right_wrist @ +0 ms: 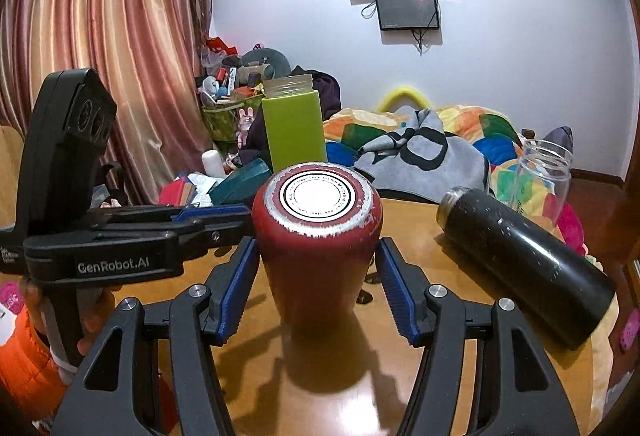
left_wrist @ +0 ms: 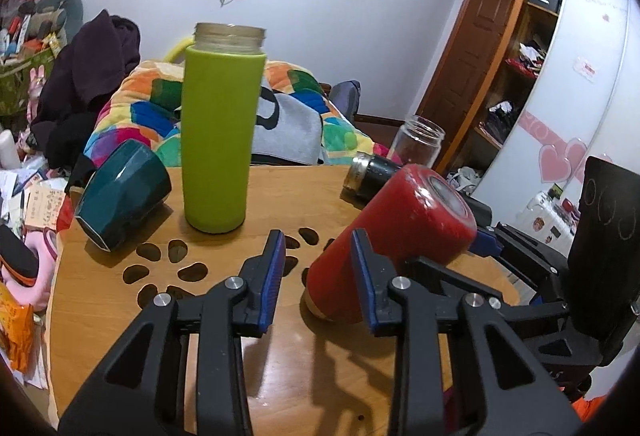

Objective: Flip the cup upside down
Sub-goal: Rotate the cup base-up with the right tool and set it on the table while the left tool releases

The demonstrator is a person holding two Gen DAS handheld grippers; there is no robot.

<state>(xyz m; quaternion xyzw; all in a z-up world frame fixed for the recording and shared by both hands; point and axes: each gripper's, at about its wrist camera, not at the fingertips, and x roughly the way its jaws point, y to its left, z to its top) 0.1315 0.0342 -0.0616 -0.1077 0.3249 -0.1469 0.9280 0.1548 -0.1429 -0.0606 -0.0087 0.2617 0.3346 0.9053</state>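
Note:
A red cup [right_wrist: 316, 236] stands upside down on the wooden table [right_wrist: 460, 376], its round labelled base up, leaning a little. It also shows in the left wrist view [left_wrist: 392, 236], tilted to the right. My right gripper [right_wrist: 316, 284] is open, with a blue pad on each side of the cup, a small gap on both sides. My left gripper [left_wrist: 318, 276] is open and empty, just left of the cup; its right finger [left_wrist: 366, 276] is in front of the cup's side.
A tall green bottle [left_wrist: 220, 132] stands at the table's middle. A dark teal cup [left_wrist: 124, 192] lies tilted at the left. A black flask [right_wrist: 528, 268] lies on its side at the right, with a clear glass jar [right_wrist: 544, 176] behind it. A bed lies beyond.

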